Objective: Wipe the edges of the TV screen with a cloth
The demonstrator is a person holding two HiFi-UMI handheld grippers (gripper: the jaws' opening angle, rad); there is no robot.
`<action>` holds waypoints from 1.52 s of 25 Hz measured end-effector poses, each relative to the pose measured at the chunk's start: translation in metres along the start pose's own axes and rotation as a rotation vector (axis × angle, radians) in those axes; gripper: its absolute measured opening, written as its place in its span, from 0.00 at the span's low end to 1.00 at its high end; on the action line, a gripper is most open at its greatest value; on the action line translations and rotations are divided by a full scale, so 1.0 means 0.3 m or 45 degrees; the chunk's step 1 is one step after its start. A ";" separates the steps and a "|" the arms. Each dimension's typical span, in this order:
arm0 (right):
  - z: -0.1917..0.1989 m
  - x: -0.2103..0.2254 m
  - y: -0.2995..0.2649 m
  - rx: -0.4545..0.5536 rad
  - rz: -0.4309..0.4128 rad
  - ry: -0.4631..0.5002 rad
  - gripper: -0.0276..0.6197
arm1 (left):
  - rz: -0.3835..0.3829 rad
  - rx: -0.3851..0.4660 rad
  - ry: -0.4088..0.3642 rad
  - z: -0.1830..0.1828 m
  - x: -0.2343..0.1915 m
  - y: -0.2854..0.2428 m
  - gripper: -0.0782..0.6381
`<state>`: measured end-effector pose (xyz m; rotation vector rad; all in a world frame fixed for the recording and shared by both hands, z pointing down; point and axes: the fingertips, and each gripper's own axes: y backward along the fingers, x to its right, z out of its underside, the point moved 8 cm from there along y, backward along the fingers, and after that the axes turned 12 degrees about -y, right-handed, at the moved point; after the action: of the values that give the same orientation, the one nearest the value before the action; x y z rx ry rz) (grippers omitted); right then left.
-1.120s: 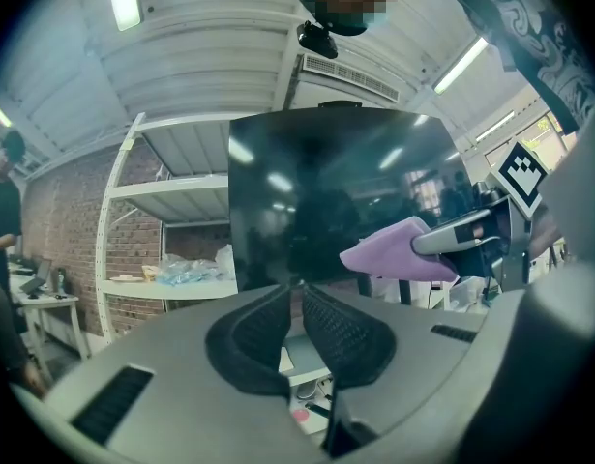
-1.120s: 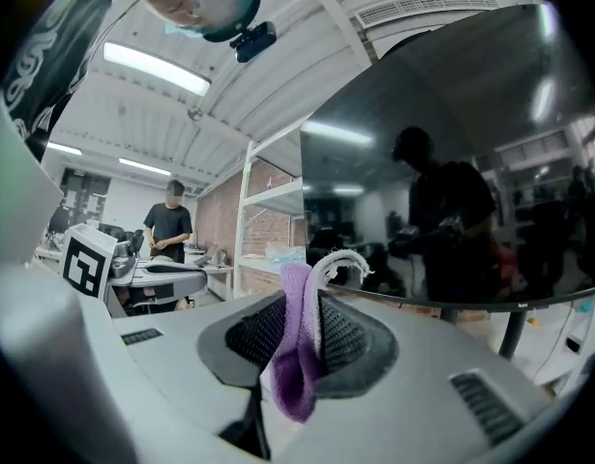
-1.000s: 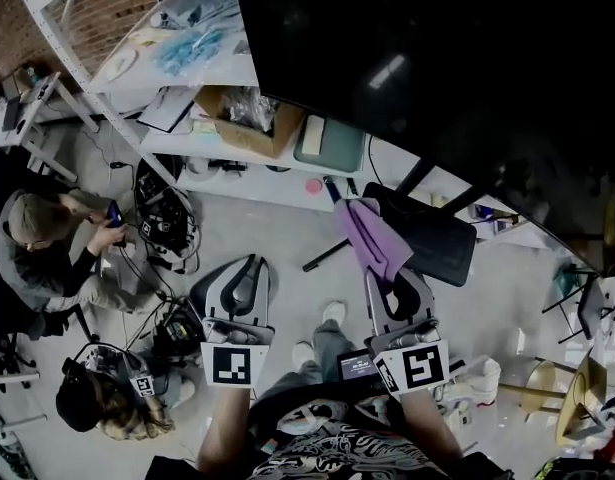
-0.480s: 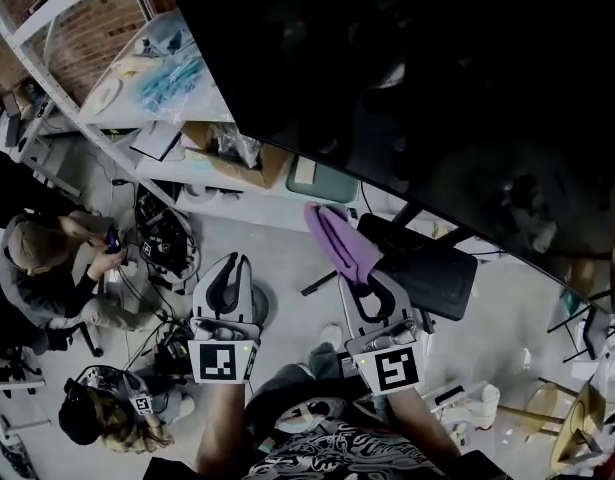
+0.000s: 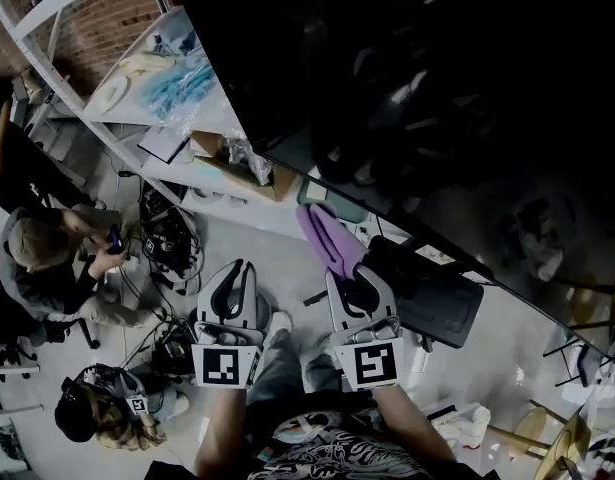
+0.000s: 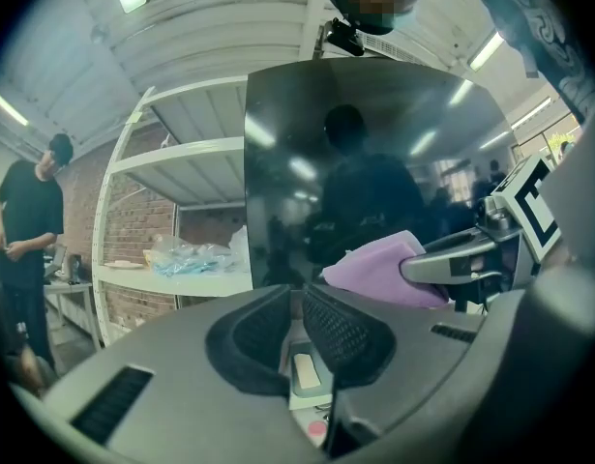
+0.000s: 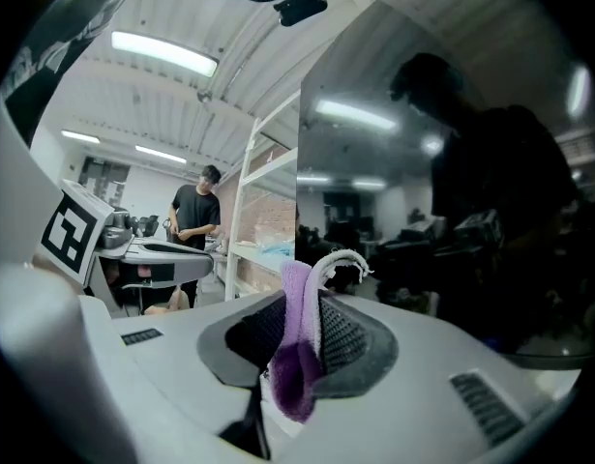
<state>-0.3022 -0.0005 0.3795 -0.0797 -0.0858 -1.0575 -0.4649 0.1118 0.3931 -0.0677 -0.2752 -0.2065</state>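
Observation:
The TV screen is a big dark panel filling the upper right of the head view; it also faces both gripper views. A purple cloth sticks up from my right gripper, which is shut on it, and its tip lies just below the screen's lower edge. In the right gripper view the cloth is pinched between the black pads of the right gripper. My left gripper hangs beside it on the left, shut with nothing in it. From there the cloth shows at right.
A white shelf left of the TV carries blue plastic bags and a cardboard box. The TV's black stand base sits by the right gripper. Two people and cables occupy the floor at left.
The right gripper with the cloth has shifted left and closer to the TV's lower edge. The left gripper has kept beside it, and the TV now fills more of the head view.

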 end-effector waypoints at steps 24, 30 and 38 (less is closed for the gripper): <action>0.074 -0.181 -0.679 -0.147 0.095 0.012 0.20 | 0.238 0.094 0.179 0.186 -0.433 -0.394 0.18; 0.082 -0.157 -0.695 -0.165 0.165 -0.061 0.20 | 0.277 0.093 0.191 0.211 -0.446 -0.437 0.18; 0.093 -0.137 -0.674 -0.144 0.230 -0.079 0.20 | 0.273 -0.031 -0.004 0.234 -0.453 -0.460 0.18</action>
<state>-0.4994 -0.0607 0.4075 -0.2191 -0.0731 -0.8791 -0.6406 0.0099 0.4280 -0.1212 -0.2667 0.0033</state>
